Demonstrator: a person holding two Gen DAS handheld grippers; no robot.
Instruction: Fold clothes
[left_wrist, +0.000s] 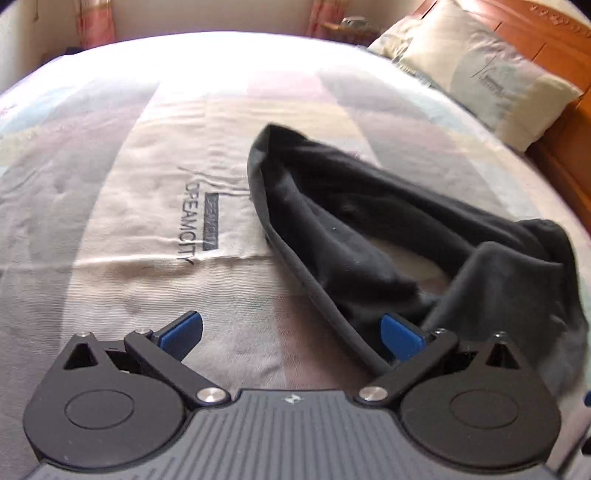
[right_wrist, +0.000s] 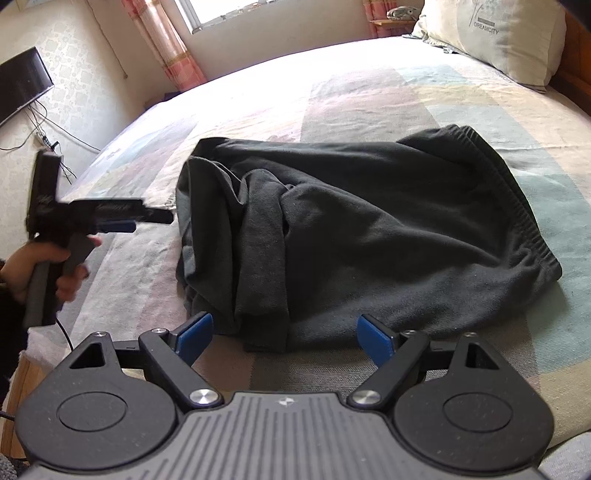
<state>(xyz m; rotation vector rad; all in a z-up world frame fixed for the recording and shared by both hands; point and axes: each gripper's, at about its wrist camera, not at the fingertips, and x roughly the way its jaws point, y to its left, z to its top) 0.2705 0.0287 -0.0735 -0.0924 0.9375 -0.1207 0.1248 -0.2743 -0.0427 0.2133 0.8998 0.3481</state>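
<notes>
Black sweatpants (right_wrist: 369, 236) lie bunched mid-bed (right_wrist: 369, 92), elastic waistband toward the pillow-side edge. Soft, limp fleece that should drape and slide; best pinched at the waistband hem or a cuff. Left gripper (left_wrist: 291, 334) and right gripper (right_wrist: 284, 336) both gape wide, holding nothing.

You see a bed sheet (right_wrist: 369, 96) with pastel blocks, a pillow (right_wrist: 495, 37) at far right, pink curtains (right_wrist: 162, 44) far behind, a dark screen (right_wrist: 22, 85) on the left wall.
</notes>
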